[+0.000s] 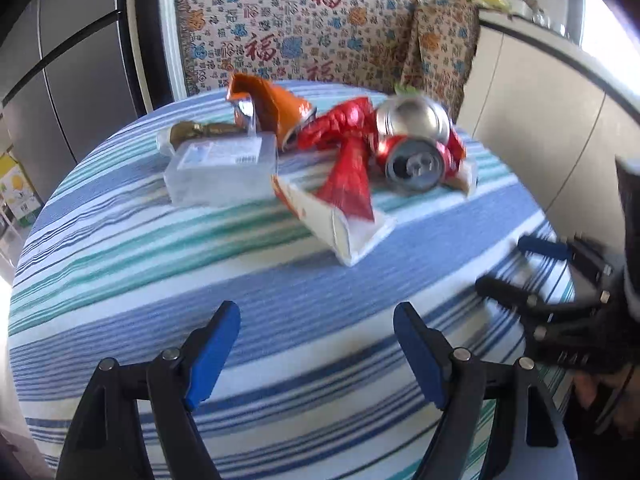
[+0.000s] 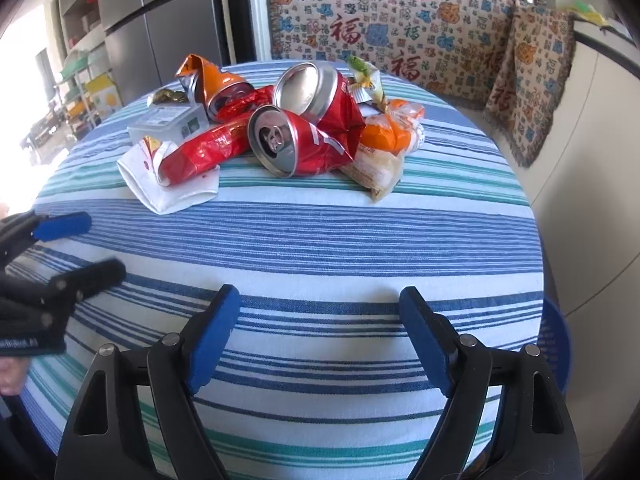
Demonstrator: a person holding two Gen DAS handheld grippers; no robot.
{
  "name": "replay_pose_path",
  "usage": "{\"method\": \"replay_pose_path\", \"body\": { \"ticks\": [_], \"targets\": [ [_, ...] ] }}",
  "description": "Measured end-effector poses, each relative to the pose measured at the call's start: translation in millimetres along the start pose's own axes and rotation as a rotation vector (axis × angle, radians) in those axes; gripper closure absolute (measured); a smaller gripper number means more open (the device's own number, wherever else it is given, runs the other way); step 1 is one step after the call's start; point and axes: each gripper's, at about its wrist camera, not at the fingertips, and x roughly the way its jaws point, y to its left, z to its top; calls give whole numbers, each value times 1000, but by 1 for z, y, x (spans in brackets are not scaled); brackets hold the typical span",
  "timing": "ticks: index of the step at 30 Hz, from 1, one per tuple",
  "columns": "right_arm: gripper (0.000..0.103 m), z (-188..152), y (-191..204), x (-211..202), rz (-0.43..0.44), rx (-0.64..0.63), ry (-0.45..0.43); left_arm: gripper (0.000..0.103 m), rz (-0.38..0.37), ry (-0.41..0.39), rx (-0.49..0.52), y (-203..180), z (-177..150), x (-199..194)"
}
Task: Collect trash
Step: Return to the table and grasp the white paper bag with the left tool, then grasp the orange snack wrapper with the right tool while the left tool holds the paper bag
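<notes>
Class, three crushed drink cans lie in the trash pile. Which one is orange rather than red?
The crushed orange aluminium can at the pile's far left, beside the clear plastic box; the other two are red.

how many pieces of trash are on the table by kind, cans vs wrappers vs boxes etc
cans: 3 (two red cans, one orange can)
wrappers and bags: at least 4 (red wrapper, green-and-white wrapper, orange bag, pale bag)
clear plastic box: 1
white paper carton: 1
brown item behind the box, kind unclear: 1
total: about 10
</notes>
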Motion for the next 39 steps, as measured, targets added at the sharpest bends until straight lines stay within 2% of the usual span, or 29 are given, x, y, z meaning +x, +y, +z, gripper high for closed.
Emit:
{"method": "replay_pose_path", "body": {
  "ticks": [3,6,8,10,11,12,13,14,18,26,30,32,34,39],
  "targets": [
    [19,0,0,0,0,-4,-1,22,4,-36,-24,1,14,1],
    [19,0,0,0,2,-6,0,24,23,-33,-40,-3,24,11],
    [19,1,1,0,5,-8,1,37,31,-38,-46,-2,27,15],
    [19,1,1,0,8,-8,1,62,32,-40,-50,0,28,17],
    [19,1,1,0,9,-8,1,69,28,-37,-52,1,28,18],
    [19,1,1,0,10,-8,0,83,25,-35,-55,2,28,20],
    [19,1,1,0,10,-8,-1,92,26,-33,-60,4,27,19],
    [19,0,0,-1,11,-8,-1,93,27,-34,-65,6,26,18],
    [19,-1,-1,-2,10,-3,-1,95,26,-38,-71,19,20,-1],
    [19,0,-14,-6,9,43,-6,94,77,-19,-52,39,-9,-33],
    [19,3,-30,-7,4,100,-17,89,79,1,-53,38,-17,-25],
    [19,8,-40,-3,8,122,-9,83,72,8,-47,36,-18,-21],
    [19,16,-50,4,34,136,3,70,73,4,-39,35,-18,-20],
    [25,41,-75,15,74,152,21,69,74,9,-48,39,-19,-16]
  ]
}}
